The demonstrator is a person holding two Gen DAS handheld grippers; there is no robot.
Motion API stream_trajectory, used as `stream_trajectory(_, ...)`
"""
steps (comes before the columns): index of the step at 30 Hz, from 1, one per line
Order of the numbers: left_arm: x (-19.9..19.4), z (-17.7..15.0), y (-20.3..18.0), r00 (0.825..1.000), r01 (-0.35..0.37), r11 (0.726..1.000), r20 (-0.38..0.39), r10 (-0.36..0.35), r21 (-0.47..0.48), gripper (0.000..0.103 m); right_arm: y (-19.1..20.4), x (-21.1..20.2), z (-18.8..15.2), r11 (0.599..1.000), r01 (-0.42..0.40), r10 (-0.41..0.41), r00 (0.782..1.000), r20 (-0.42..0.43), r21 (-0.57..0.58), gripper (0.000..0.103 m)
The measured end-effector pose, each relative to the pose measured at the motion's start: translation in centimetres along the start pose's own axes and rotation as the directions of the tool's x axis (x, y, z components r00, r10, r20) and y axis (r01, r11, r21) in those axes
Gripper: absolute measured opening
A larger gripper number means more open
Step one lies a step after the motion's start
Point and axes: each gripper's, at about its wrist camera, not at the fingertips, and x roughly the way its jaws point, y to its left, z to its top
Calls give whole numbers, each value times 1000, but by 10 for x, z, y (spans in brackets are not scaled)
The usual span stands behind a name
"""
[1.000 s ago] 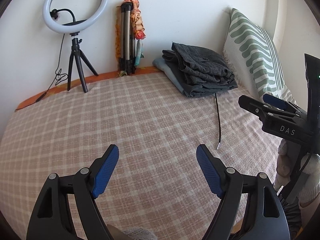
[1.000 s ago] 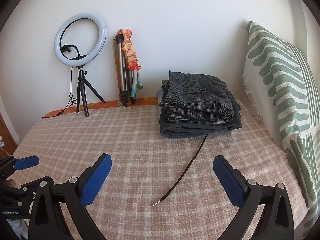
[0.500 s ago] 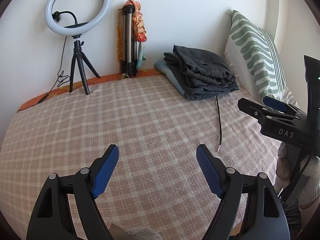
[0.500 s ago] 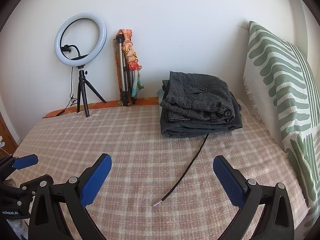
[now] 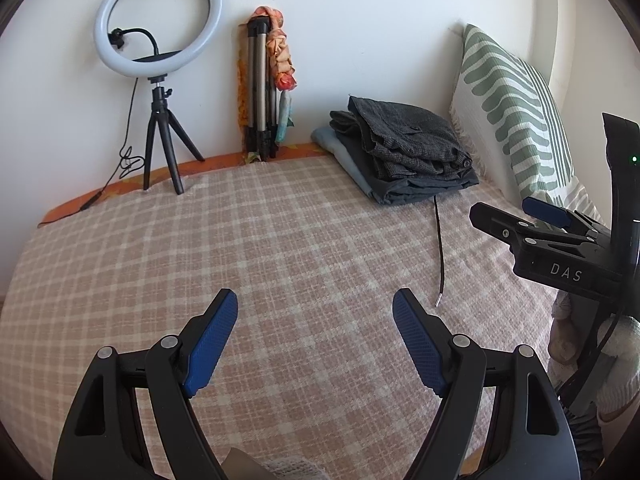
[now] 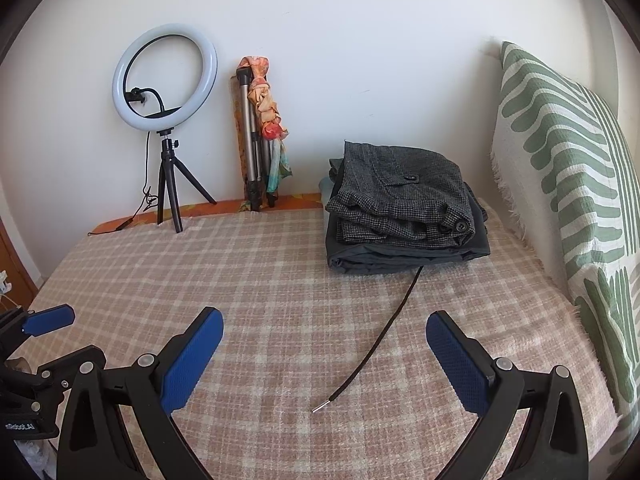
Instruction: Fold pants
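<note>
A stack of folded pants (image 5: 408, 152) lies at the far right of the plaid bed cover, dark grey checked pants on top of plain dark ones; it also shows in the right wrist view (image 6: 404, 204). A black drawstring (image 6: 384, 328) trails from the stack toward me. My left gripper (image 5: 315, 320) is open and empty, above the cover's near middle. My right gripper (image 6: 324, 344) is open and empty, hovering near the drawstring's tip. The right gripper also shows at the right of the left wrist view (image 5: 536, 220).
A green-patterned pillow (image 6: 568, 184) leans on the wall at right. A ring light on a tripod (image 5: 160, 80) and a folded tripod with a scarf (image 5: 268, 88) stand at the far edge. The plaid bed cover (image 5: 240, 264) spreads between.
The left gripper has shifted slightly, so the scene sits a little lower and nearer in its view. Both grippers stay open; the pants have not moved.
</note>
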Motion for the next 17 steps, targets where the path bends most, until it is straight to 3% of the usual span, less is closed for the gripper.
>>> stream_trajectory(17,-1,0,1,1000,-8,1000,15,8,5,80,1,0,-1,1000,-9,9,1000,-3,-3,103)
